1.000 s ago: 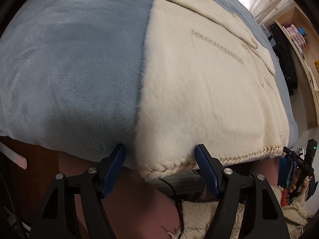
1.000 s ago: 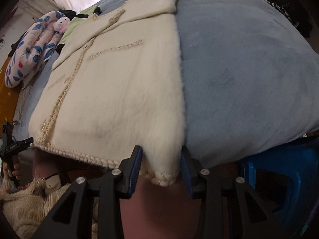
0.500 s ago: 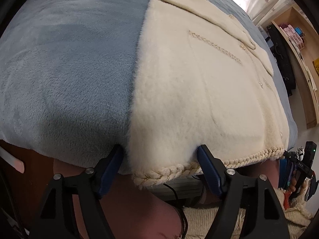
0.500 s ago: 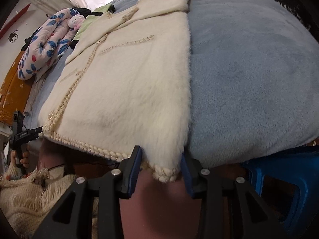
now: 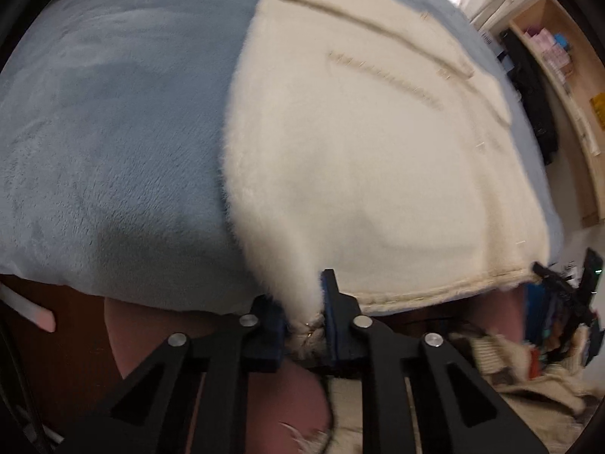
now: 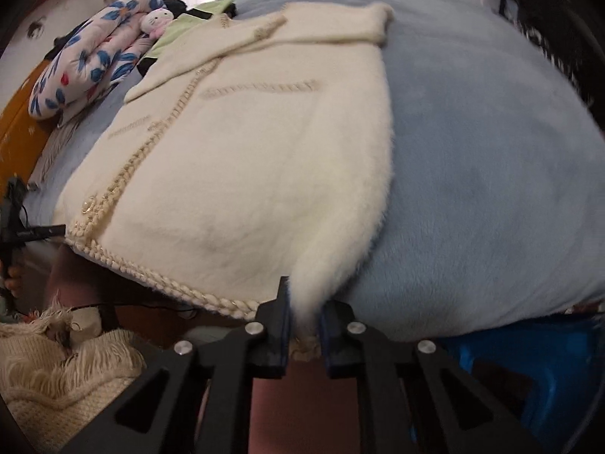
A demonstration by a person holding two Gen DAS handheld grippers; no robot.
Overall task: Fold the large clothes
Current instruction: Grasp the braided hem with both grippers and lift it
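Note:
A cream fuzzy cardigan (image 5: 370, 143) with braided trim lies flat on a light blue blanket (image 5: 113, 132), sleeves folded across its top. My left gripper (image 5: 306, 321) is shut on the near left hem corner, which is pinched and lifted a little. In the right wrist view the cardigan (image 6: 257, 151) lies on the same blanket (image 6: 491, 174). My right gripper (image 6: 304, 321) is shut on the near right hem corner, pulled up into a peak.
A floral quilt (image 6: 87, 72) with a small plush toy lies at the far left of the bed. A fringed cream knit (image 6: 56, 359) lies below the bed edge. A blue stool (image 6: 529, 370) stands at right. Wooden shelves (image 5: 567, 87) stand beyond.
Both grippers have closed on the cardigan's near hem corners; the left one was wide open before. The pinched corners now rise off the blanket.

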